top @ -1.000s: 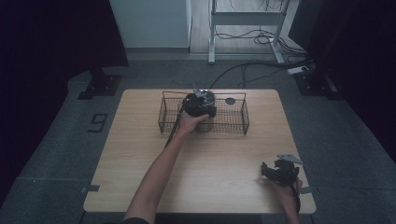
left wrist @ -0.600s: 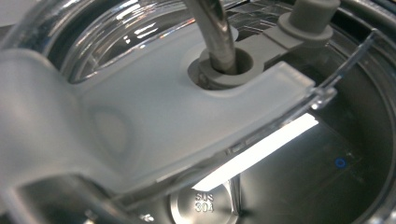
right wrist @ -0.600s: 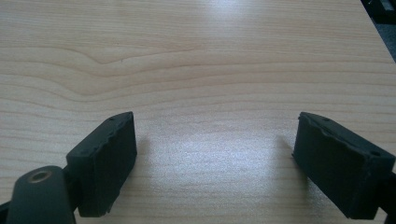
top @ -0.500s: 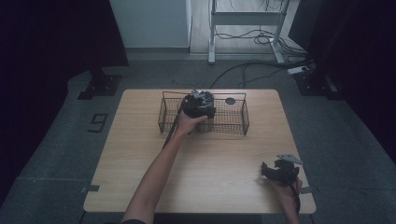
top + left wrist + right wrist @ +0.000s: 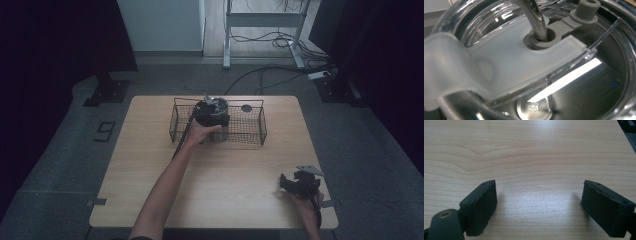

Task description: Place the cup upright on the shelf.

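Your left gripper (image 5: 211, 111) barely moved over the basket (image 5: 255, 131), grip unclear; your right gripper (image 5: 539, 207) stayed wide open, empty.

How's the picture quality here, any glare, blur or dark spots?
High view: dim, with black surroundings beyond the table. Left gripper view: bright glare streak on the clear lid, whose near edge is blurred. Right gripper view: sharp, with a soft sheen on the wood between the open jaws.

Left tongs (image 5: 212, 111) reach forward; right tongs (image 5: 539, 207) gape.
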